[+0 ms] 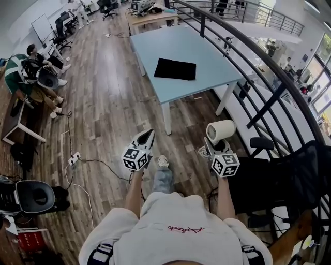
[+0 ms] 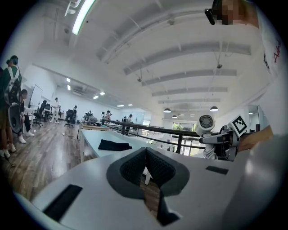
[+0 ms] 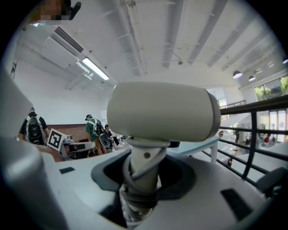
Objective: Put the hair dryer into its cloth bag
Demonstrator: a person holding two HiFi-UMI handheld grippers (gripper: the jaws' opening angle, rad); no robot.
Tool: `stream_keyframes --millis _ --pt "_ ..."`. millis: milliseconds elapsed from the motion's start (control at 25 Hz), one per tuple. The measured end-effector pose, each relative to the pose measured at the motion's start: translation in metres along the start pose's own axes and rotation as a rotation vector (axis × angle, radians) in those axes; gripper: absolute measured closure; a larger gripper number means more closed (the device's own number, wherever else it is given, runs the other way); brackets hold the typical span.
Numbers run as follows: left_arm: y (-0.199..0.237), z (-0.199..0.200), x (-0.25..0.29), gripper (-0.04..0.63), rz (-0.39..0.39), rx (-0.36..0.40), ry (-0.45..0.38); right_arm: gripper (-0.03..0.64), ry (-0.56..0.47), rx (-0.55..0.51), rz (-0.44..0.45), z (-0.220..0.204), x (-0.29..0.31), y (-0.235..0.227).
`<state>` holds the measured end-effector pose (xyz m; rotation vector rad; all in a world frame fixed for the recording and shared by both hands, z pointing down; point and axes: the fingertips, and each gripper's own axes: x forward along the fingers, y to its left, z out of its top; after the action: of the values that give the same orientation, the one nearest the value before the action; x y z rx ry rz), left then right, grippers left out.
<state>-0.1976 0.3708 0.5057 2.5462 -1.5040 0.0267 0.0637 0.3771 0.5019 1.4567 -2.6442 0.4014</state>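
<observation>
Right gripper (image 1: 213, 146) is clamping the hair dryer (image 1: 221, 130) by its cord-wrapped handle. Left gripper (image 1: 146, 137) is carrying nothing, jaws pressed together. Cloth bag (image 1: 175, 69) is lying flat on the table (image 1: 207, 54).

Open-plan office/lab floor on a mezzanine. Evidence: wood-plank floor (image 1: 103, 103), long worktables (image 1: 212, 57), wheeled office chairs (image 1: 33, 196), whiteboard (image 1: 41, 27), people seated at a desk (image 1: 23, 77), power strip (image 1: 74, 158) with cables across the floor, black railing (image 1: 269, 103) over a lower level, strip lights (image 2: 83, 13), exposed ceiling beams (image 2: 180, 54).

The cloth bag (image 1: 175, 69) lies on the table (image 1: 170, 46), well ahead of the hair dryer (image 1: 220, 130).
</observation>
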Motion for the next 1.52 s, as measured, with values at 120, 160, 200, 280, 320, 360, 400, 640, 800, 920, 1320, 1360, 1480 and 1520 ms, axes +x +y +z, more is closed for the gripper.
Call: stream_keyframes --millis 120,160,200,280,320,360,400,640,800,920,1320,1360,1480,1520 --pt "0.013 -0.001 0.016 0.586 -0.008 -0.003 0.004 0.431 -0.007 0.003 -0.001 0.003 0.019 -0.004" --pt "0.018 0.0 0.022 0.586 -0.011 -0.003 0.005 0.431 -0.009 0.006 -0.002 0.004 0.026 -0.006" --pt "0.022 0.002 0.029 0.586 -0.015 -0.003 0.005 0.431 -0.011 0.007 -0.004 0.006 0.032 -0.008" --pt "0.029 0.005 0.042 0.586 -0.022 -0.001 0.005 0.431 -0.014 0.008 -0.007 0.01 0.045 -0.014" --pt "0.031 0.007 0.049 0.586 -0.026 0.001 0.005 0.431 -0.015 0.009 -0.007 0.012 0.051 -0.017" --pt "0.033 0.007 0.055 0.587 -0.029 0.002 0.006 0.431 -0.016 0.01 -0.008 0.014 0.056 -0.021" --pt "0.036 0.008 0.062 0.588 -0.032 0.003 0.006 0.431 -0.016 0.01 -0.009 0.016 0.062 -0.024" --pt "0.062 0.001 0.094 0.586 -0.031 -0.015 0.016 0.431 0.0 0.002 -0.009 0.017 0.101 -0.04" --pt "0.078 0.005 0.118 0.586 -0.04 -0.016 0.019 0.431 0.007 0.003 -0.01 0.02 0.124 -0.049" --pt "0.088 0.012 0.136 0.587 -0.056 -0.009 0.021 0.431 0.008 0.013 -0.022 0.027 0.142 -0.058" --pt "0.152 0.037 0.19 0.586 -0.071 -0.022 0.019 0.431 0.001 0.004 -0.045 0.064 0.215 -0.07" --pt "0.159 0.041 0.197 0.586 -0.075 -0.021 0.016 0.431 0.0 0.002 -0.048 0.069 0.224 -0.072" --pt "0.177 0.053 0.216 0.586 -0.089 -0.018 0.007 0.431 -0.004 -0.001 -0.057 0.08 0.247 -0.076" --pt "0.182 0.057 0.221 0.586 -0.094 -0.016 0.004 0.431 -0.006 -0.002 -0.059 0.084 0.253 -0.077"
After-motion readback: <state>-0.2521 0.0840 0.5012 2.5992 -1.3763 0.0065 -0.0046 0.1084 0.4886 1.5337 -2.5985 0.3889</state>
